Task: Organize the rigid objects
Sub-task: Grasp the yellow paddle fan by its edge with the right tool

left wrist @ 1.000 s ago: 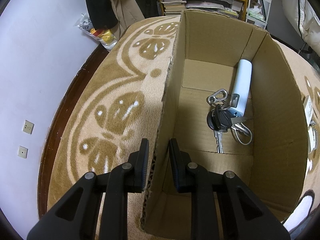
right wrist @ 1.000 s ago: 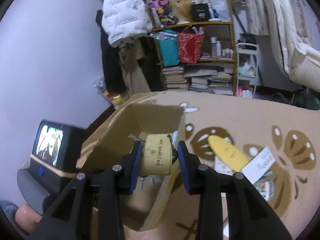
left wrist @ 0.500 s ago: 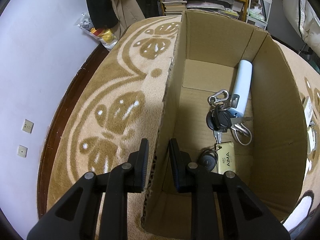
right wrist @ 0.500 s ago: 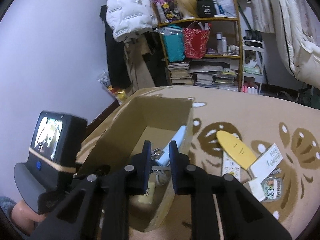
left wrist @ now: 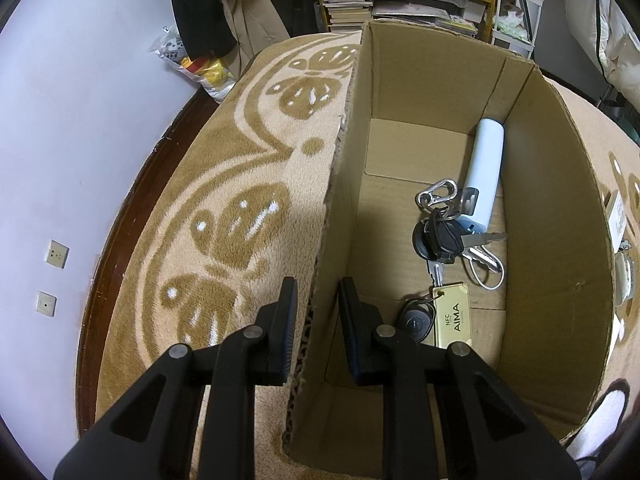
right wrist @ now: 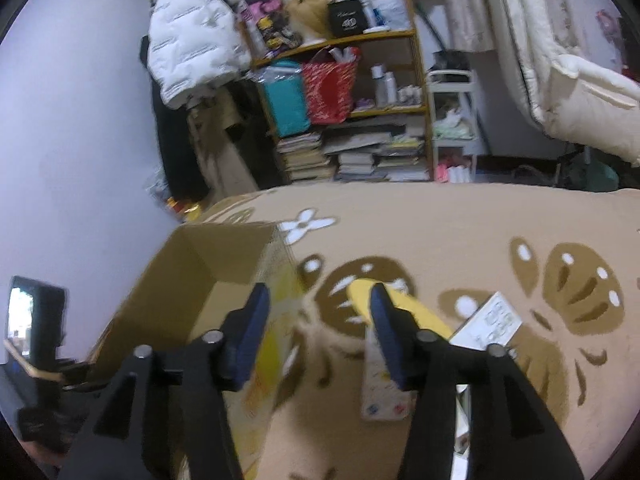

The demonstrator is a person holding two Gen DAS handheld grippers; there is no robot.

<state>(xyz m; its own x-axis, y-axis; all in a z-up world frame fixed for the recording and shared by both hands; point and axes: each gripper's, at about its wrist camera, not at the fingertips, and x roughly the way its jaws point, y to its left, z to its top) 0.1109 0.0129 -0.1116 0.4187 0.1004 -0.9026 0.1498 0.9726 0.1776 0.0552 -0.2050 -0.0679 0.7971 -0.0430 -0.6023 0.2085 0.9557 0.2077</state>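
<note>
My left gripper (left wrist: 317, 292) is shut on the left wall of the open cardboard box (left wrist: 348, 128), one finger outside and one inside. On the box floor lie a pale blue cylinder (left wrist: 486, 172), a bunch of keys (left wrist: 442, 232) with a carabiner, and a gold NFC card tag (left wrist: 452, 318) beside a black fob (left wrist: 416, 322). My right gripper (right wrist: 316, 312) hangs above the carpet just right of the box (right wrist: 208, 280); its jaws are opening with nothing between them. Behind its right finger lie a yellow oblong object (right wrist: 420, 312), a white card (right wrist: 490, 324) and a white flat packet (right wrist: 380, 392).
The box stands on a tan patterned carpet (left wrist: 240, 216) near a lilac wall (left wrist: 80, 120). A cluttered shelf (right wrist: 344, 92) with books, bags and bottles stands behind. A white jacket (right wrist: 192, 52) hangs at the left, and pale bedding (right wrist: 580, 80) at the right.
The right gripper let the gold NFC card tag drop into the box, closed briefly, then swung right over the carpet and opened. The left gripper kept still on the box wall.
</note>
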